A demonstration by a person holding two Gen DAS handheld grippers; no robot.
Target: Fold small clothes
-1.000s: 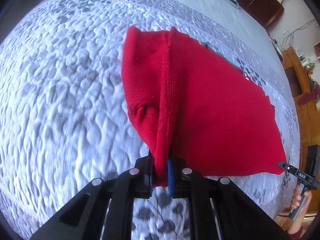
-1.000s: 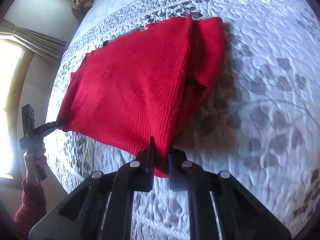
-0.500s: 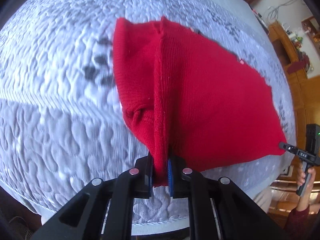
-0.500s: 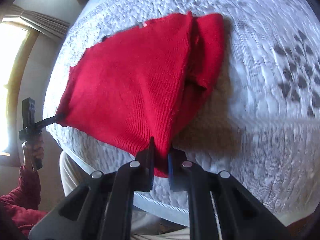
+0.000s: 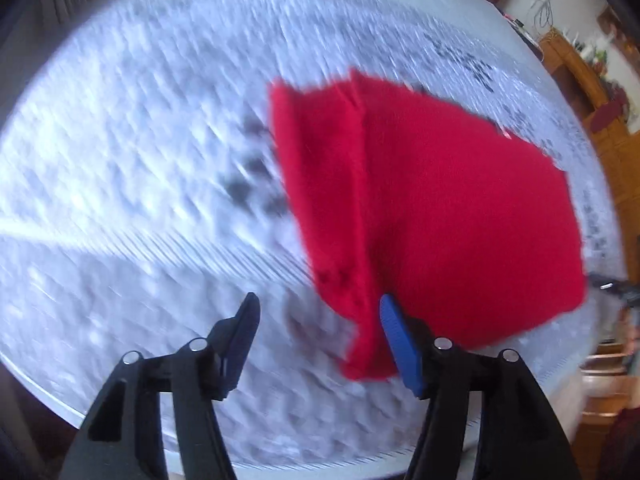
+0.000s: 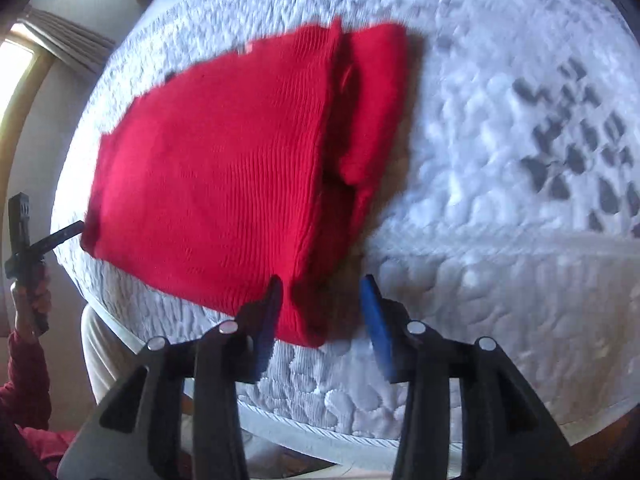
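Observation:
A red knit garment [image 5: 432, 208] lies folded on the white quilted bed [image 5: 140, 160], near its front edge. It also shows in the right wrist view [image 6: 224, 176], with a narrower folded part along its right side. My left gripper [image 5: 316, 312] is open; the garment's near corner lies against its right finger [image 5: 394, 328]. My right gripper [image 6: 320, 300] is open with the garment's other near corner lying between its fingers. The left view is blurred by motion.
The bed's front edge [image 6: 320, 432] runs just below both grippers. Wooden furniture [image 5: 592, 92] stands to the right of the bed. A window and curtain [image 6: 48, 40] are at the left. The other gripper shows in each view [image 6: 28, 240], held at the garment's far corner.
Both grippers were shut on the garment's near corners and have opened, letting it go. The garment has come down near the bed's front edge.

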